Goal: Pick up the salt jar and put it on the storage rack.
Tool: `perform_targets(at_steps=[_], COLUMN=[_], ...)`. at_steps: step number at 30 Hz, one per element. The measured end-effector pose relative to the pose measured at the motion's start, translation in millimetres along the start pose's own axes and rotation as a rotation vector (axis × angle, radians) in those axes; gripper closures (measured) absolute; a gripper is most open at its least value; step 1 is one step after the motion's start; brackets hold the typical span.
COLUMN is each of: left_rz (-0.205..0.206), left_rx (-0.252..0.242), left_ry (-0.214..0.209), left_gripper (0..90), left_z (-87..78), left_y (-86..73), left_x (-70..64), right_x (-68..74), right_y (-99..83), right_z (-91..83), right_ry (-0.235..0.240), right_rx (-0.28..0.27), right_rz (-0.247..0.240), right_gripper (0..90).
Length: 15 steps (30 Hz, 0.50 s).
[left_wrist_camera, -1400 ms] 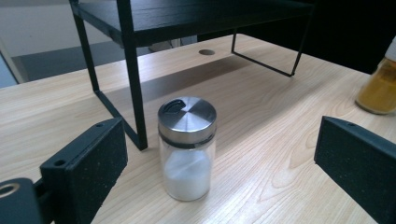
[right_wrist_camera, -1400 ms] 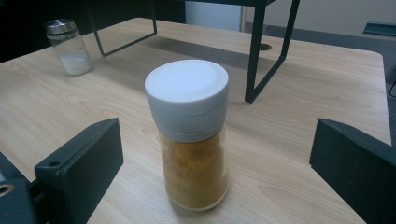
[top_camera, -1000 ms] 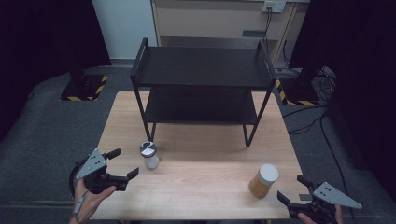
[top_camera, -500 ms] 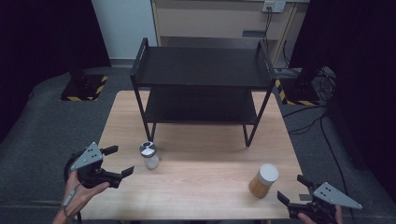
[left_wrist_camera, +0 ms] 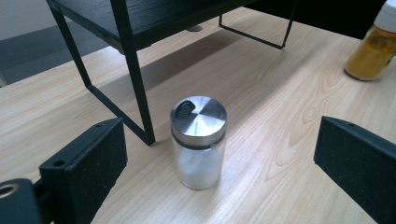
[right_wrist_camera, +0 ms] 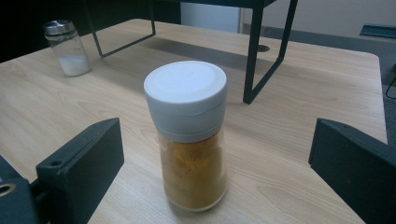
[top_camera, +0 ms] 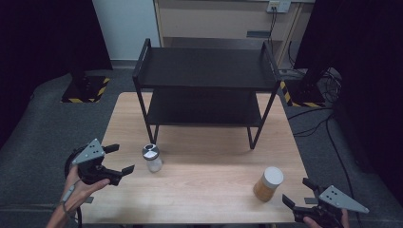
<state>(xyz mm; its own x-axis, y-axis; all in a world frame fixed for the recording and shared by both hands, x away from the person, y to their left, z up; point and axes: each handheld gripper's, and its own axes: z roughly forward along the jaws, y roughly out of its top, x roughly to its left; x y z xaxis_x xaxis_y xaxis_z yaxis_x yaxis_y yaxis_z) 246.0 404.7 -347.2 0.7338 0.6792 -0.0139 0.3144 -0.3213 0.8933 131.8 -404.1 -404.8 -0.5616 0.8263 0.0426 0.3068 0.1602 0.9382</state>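
Observation:
A small glass shaker with a steel lid and white powder stands on the wooden table, by the front left leg of a black two-tier rack. My left gripper is open, level with the shaker and just left of it, jaws wide on both sides. A jar of orange spice with a white cap stands at the front right. My right gripper is open right of that jar, which stands ahead between its jaws, not touching it.
The rack's legs stand close behind both jars. The table's front edge runs just below the two grippers. Grey floor, cables and a yellow-black striped base surround the table.
My left gripper drifted slightly left and back toward the table's left edge, then settled near the shaker. The right gripper and both jars have not moved.

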Motion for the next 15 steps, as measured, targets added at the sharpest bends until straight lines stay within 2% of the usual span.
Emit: perform_targets(at_steps=[10,15], left_rz=[-0.007,-0.018], left_rx=[0.052,0.072], left_ry=[-0.011,-0.031], left_gripper=[2.2,2.7], left_z=[22.3,36.2], left_y=[1.6,1.3], left_x=[15.1,22.3], right_x=[0.1,0.1], right_y=[-0.2,-0.2], right_z=[-0.2,-0.2], right_ry=[0.001,-0.001], right_rx=[-0.002,-0.001], right_rz=[-0.002,-0.003], right_gripper=[3.6,3.7])
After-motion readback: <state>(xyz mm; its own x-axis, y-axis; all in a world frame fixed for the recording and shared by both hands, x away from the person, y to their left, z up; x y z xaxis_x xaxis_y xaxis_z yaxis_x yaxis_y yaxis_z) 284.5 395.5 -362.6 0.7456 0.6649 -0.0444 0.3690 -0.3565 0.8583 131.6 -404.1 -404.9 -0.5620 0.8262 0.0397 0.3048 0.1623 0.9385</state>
